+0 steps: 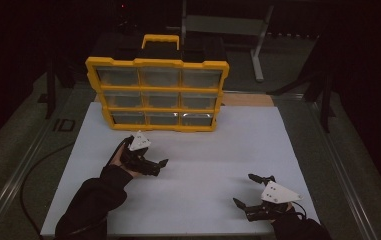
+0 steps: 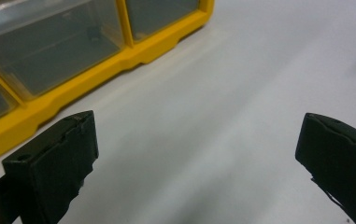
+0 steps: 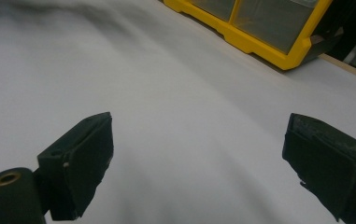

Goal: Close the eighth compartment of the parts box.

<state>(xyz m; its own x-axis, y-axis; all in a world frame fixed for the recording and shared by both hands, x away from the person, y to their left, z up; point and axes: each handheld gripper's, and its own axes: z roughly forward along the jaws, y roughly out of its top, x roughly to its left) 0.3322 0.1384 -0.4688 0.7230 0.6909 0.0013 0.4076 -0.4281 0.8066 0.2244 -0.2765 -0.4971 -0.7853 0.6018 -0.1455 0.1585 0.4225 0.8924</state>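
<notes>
- A white rectangular worktop [image 1: 203, 165] is lying under dim light in a dark room, with grey flooring running along both of its sides and a grey metal stand [image 1: 258, 45] rising behind it.
- A yellow-framed plastic organiser box with nine clear drawers [image 1: 157, 95] is standing upright at the far edge of the worktop, its yellow carry handle [image 1: 160, 40] pointing up; the box is sitting left of the worktop's centre.
- The left claw [image 1: 162, 163] is hovering just in front of the box's bottom row, near but not touching it, held by a hand in a black sleeve [image 1: 95, 200] reaching in from the lower left; its jaws are standing wide apart with nothing between them.
- The right claw [image 1: 244, 190] is sitting low at the near right of the worktop, well apart from the box, its jaws likewise spread and gripping nothing.
- The drawers' contents are proving hard to make out through the dull plastic, and the room beyond the stand is fading into blackness.
- The right forearm is being cut off by the bottom edge of the high view.
</notes>
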